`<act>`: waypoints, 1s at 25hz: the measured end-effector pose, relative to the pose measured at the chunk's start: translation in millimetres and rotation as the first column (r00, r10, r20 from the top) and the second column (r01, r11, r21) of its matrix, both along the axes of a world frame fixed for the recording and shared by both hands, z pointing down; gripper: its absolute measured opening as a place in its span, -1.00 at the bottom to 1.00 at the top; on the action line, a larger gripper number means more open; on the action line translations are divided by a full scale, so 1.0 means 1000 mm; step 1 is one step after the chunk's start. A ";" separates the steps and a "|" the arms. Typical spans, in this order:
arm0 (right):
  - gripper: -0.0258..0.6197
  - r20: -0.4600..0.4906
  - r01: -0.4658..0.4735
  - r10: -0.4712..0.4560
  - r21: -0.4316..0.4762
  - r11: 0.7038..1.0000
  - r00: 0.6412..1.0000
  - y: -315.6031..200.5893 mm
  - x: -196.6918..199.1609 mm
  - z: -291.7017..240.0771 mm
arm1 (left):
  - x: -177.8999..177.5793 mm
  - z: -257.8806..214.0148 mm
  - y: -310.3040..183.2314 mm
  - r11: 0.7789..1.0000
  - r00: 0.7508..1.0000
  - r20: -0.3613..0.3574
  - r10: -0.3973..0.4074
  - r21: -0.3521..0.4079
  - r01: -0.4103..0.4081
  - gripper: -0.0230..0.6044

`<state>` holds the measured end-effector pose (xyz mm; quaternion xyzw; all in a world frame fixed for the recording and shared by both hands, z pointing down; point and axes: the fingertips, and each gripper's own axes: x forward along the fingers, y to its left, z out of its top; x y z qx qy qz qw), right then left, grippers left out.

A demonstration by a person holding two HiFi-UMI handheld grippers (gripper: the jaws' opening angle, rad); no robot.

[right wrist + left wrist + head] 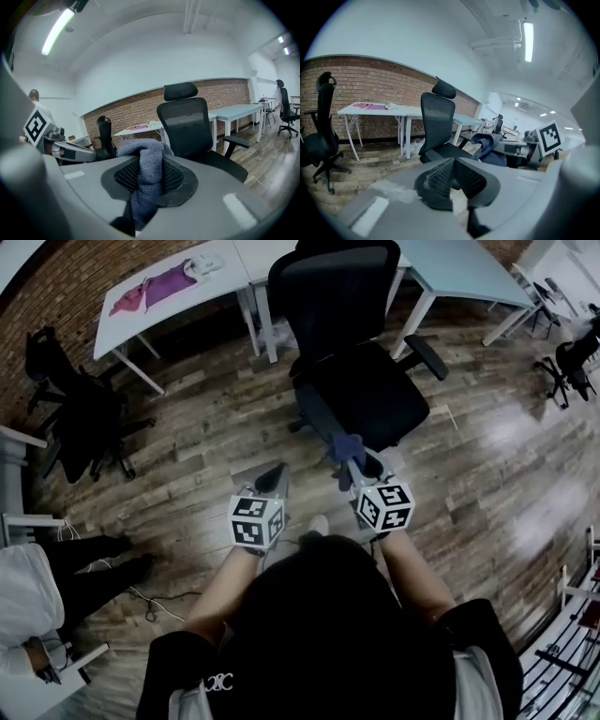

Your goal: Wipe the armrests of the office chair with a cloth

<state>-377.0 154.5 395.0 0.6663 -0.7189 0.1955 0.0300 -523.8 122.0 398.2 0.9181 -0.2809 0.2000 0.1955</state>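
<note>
The black office chair [361,381] stands in front of me, its back to the white tables. Its right armrest [427,356] sticks out to the side, and the left armrest [311,412] is nearer my grippers. My right gripper [352,463] is shut on a blue-grey cloth [346,447], held just short of the seat's front edge. In the right gripper view the cloth [147,171] bulges up between the pads, with the chair [187,126] and one armrest [236,140] beyond. My left gripper [274,478] hovers over the floor left of the chair, shut with nothing in it [457,180].
White tables [164,306] line the brick wall behind the chair, one bearing a pink cloth [155,285]. A second black chair [80,413] stands at the left. A seated person [37,592] is at the lower left. More chairs [572,357] stand far right.
</note>
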 end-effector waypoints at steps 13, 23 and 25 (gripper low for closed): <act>-0.65 -0.119 -0.058 0.057 -0.009 0.998 0.991 0.150 -0.086 -0.023 | -0.097 0.015 0.119 0.999 0.993 -0.105 -0.048 -0.029 0.045 -0.91; -0.65 -0.122 -0.079 0.078 -0.006 0.997 0.990 0.231 -0.086 -0.023 | -0.103 0.036 0.197 0.995 0.990 -0.115 -0.077 -0.072 0.069 -0.91; -0.65 -0.110 -0.071 0.072 0.011 0.997 0.991 0.244 -0.080 -0.026 | -0.097 0.032 0.211 0.995 0.991 -0.103 -0.082 -0.057 0.076 -0.91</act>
